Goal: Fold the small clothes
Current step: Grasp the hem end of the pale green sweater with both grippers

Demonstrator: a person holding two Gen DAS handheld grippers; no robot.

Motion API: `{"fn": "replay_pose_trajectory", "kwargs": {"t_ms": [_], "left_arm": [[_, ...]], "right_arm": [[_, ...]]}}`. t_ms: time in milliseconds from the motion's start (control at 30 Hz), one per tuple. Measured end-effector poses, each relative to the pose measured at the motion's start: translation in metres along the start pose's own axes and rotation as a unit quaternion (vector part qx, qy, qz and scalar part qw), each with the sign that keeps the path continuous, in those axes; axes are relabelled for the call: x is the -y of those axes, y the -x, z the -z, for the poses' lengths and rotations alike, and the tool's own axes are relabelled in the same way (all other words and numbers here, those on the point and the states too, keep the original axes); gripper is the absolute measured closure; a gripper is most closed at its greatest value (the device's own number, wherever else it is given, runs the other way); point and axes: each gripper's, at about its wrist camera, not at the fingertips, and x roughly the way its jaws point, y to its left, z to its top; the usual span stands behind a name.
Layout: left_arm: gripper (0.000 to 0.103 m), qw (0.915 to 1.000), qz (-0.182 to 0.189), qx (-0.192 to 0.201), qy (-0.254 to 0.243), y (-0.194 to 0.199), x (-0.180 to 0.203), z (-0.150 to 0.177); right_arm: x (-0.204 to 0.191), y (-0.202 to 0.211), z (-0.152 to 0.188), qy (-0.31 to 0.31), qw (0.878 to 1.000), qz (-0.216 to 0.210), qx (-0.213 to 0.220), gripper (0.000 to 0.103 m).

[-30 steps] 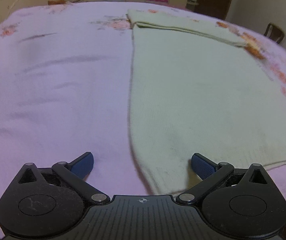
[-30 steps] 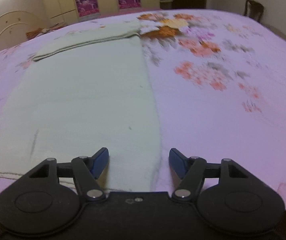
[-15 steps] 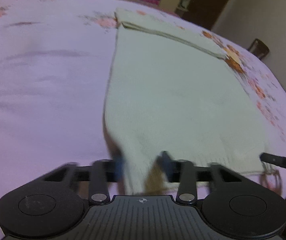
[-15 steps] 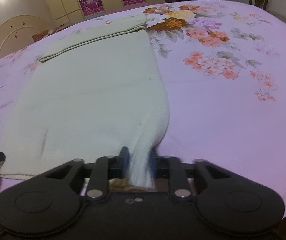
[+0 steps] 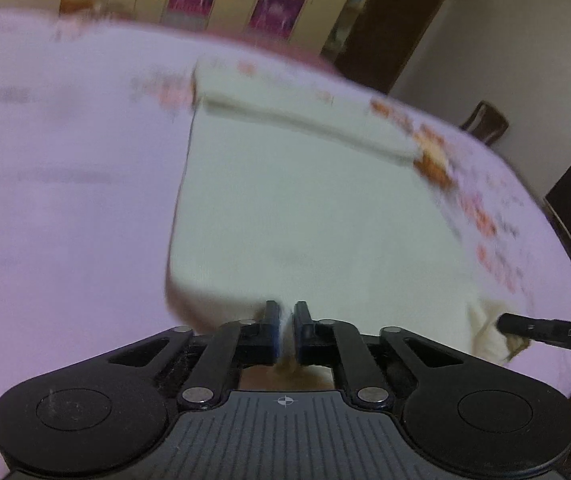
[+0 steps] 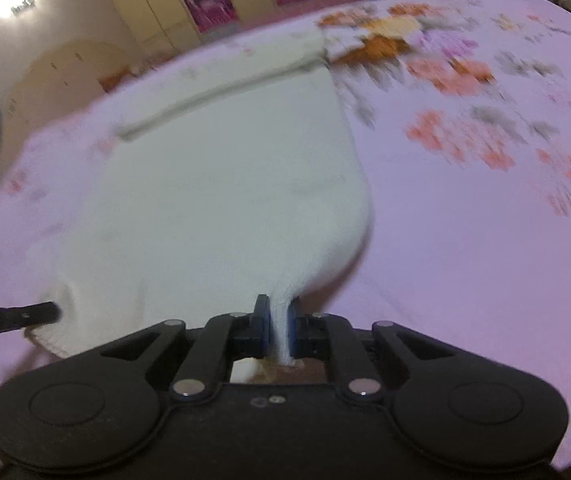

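A pale cream knit garment (image 5: pixel 305 216) lies flat on a pink floral bedsheet (image 5: pixel 65 200), its far end folded over. My left gripper (image 5: pixel 284 314) is shut on the garment's near left corner, which is lifted off the sheet. My right gripper (image 6: pixel 278 314) is shut on the near right corner of the garment (image 6: pixel 213 200), also lifted. Each gripper's tip shows at the edge of the other's view: the right one in the left wrist view (image 5: pixel 525 326), the left one in the right wrist view (image 6: pixel 25 314).
The bedsheet (image 6: pixel 485 240) stretches wide to both sides of the garment. Beyond the bed stand cream wardrobes with pink posters (image 5: pixel 277 4), a dark door (image 5: pixel 389 20) and a chair (image 5: pixel 485 120) at the right.
Both grippers went from open around the near corners to shut on them, and have raised the near hem off the sheet. Both views are motion-blurred now.
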Motion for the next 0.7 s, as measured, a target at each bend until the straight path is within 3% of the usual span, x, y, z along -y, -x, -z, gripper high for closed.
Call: {"fn": "replay_pose_trajectory", "kwargs": {"t_ms": [133,233,300,367,400,433,467,600,633,700], "left_arm": [[0.096,0.9998,-0.001,0.016,-0.008,-0.016,-0.002,-0.036],[0.095,0.9999,-0.013,-0.009,0.001,-0.023,-0.012,-0.05],[0.094,0.9988,-0.017,-0.046,-0.005,-0.022,-0.018,-0.049],[0.058,0.9967,-0.026,-0.075,0.018,-0.019,-0.031,-0.041],[0.005,0.9951,-0.026,-0.087,0.039,-0.019,-0.037,-0.036],[0.0,0.9936,-0.031,-0.088,0.064,-0.017,-0.041,-0.031],[0.0,0.9929,-0.026,-0.08,0.084,-0.014,-0.046,-0.025],[0.003,0.9866,-0.009,-0.107,0.123,-0.018,-0.054,-0.006],[0.018,0.9848,-0.004,-0.12,0.126,-0.021,-0.054,0.001],[0.031,0.9823,0.001,-0.138,0.127,-0.025,-0.05,0.016]], "right_arm": [[-0.002,0.004,-0.034,-0.011,0.999,-0.028,0.039,0.094],[-0.004,-0.007,-0.059,0.001,0.999,-0.026,0.042,0.094],[-0.005,-0.013,-0.063,0.018,0.999,-0.016,0.032,0.094],[-0.006,-0.017,-0.058,0.036,0.999,-0.006,0.017,0.094],[-0.005,-0.019,-0.053,0.043,0.999,0.0,0.01,0.094],[-0.004,-0.021,-0.047,0.045,0.999,0.005,0.0,0.094],[-0.001,-0.023,-0.04,0.043,0.999,0.009,-0.01,0.094],[0.005,-0.022,-0.013,0.036,0.999,0.023,-0.034,0.093],[0.007,-0.021,-0.007,0.03,0.999,0.025,-0.037,0.093],[0.011,-0.017,0.002,0.019,0.999,0.029,-0.04,0.093]]}}
